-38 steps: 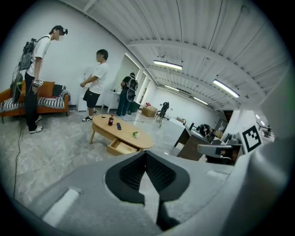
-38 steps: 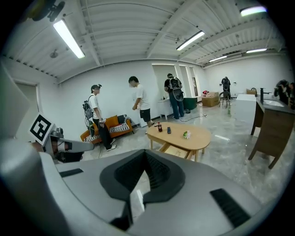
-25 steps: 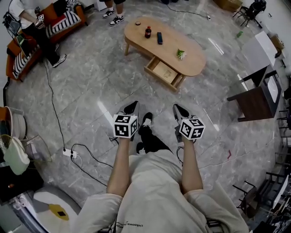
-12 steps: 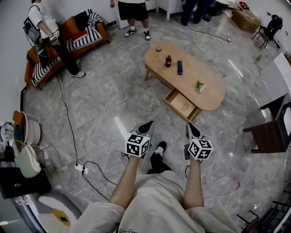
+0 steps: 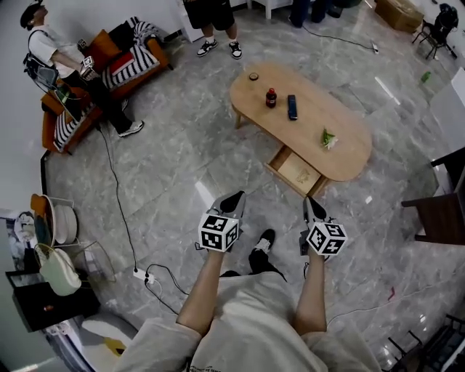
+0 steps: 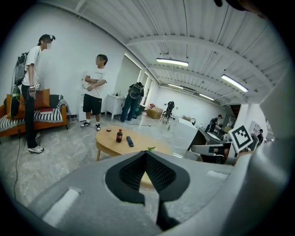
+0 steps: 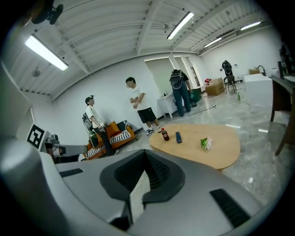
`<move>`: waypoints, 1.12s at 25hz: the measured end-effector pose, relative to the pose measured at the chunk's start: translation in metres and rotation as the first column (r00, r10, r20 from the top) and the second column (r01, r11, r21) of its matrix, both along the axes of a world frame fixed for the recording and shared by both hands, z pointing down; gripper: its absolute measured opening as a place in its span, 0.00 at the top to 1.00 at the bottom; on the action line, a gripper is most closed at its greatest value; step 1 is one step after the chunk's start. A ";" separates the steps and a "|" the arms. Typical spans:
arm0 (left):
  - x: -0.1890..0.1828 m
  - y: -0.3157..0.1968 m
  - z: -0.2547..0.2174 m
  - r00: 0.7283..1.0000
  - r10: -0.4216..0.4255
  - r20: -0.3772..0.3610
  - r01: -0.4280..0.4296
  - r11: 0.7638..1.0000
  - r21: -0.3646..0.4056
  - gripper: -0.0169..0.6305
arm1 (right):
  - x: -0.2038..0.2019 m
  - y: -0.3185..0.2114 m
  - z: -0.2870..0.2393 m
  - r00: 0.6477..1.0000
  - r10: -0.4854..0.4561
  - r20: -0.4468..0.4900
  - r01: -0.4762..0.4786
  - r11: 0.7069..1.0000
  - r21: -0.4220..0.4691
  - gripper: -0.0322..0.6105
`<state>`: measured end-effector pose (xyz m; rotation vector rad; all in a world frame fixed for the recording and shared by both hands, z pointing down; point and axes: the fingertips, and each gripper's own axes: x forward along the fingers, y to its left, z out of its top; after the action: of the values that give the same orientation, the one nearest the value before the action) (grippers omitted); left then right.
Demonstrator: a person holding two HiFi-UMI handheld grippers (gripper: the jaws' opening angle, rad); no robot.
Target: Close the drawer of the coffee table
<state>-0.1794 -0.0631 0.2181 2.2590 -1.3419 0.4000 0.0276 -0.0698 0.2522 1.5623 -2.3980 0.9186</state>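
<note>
An oval wooden coffee table (image 5: 341,156) stands on the grey marble floor ahead of me. Its drawer (image 5: 296,171) is pulled out on the side facing me and looks nearly empty. On the tabletop are a dark bottle (image 5: 271,97), a remote (image 5: 292,107), a small round object (image 5: 253,77) and a green sprig (image 5: 328,138). My left gripper (image 5: 234,199) and right gripper (image 5: 311,208) are held side by side in the air, short of the drawer, both shut and empty. In the left gripper view the table (image 6: 120,145) lies beyond the shut left gripper (image 6: 145,152). The right gripper (image 7: 144,152) points at the table (image 7: 216,150).
An orange sofa with striped cushions (image 5: 109,69) stands at the far left, with a person (image 5: 58,62) beside it and another person (image 5: 214,22) beyond the table. A cable and power strip (image 5: 144,275) lie on the floor at my left. Dark furniture (image 5: 445,207) stands at the right.
I have walked forward, carrying both grippers along. The table and its open drawer now sit closer to the grippers and further right in the head view. Both jaws stay shut.
</note>
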 end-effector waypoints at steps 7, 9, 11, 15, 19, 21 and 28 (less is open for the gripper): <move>0.006 -0.037 0.003 0.999 0.027 -0.019 -0.027 1.000 0.011 0.96 | 0.006 -0.026 0.008 0.998 0.034 -0.057 -0.035 0.999 -0.019 0.93; 0.010 -0.046 0.005 0.999 0.042 -0.025 -0.042 0.999 0.012 0.96 | 0.011 -0.029 0.007 0.995 0.069 -0.072 -0.069 0.998 -0.010 0.93; 0.017 -0.059 0.007 0.998 0.053 -0.039 -0.052 0.998 0.018 0.96 | 0.017 -0.033 0.006 0.993 0.088 -0.080 -0.089 0.996 -0.006 0.93; 0.043 -0.083 0.030 0.993 0.081 -0.082 -0.080 0.997 0.009 0.96 | 0.030 -0.030 0.022 0.989 0.080 -0.122 -0.086 0.996 -0.039 0.93; 0.061 -0.113 0.068 0.984 0.161 -0.075 -0.163 0.987 -0.015 0.96 | 0.045 -0.035 0.055 0.977 0.113 -0.181 -0.128 0.989 -0.069 0.93; 0.067 -0.129 0.087 0.976 0.203 -0.084 -0.206 0.978 -0.028 0.96 | 0.055 -0.043 0.073 0.955 0.141 -0.260 -0.166 0.983 -0.077 0.93; 0.091 -0.146 0.146 0.940 0.334 -0.073 -0.339 0.938 -0.071 0.96 | 0.076 -0.050 0.115 0.916 0.250 -0.313 -0.292 0.952 -0.096 0.92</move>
<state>-0.0882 -0.2087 0.3639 2.4119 -0.8891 0.4883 0.1031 -0.1194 0.3668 1.8585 -1.9028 0.8055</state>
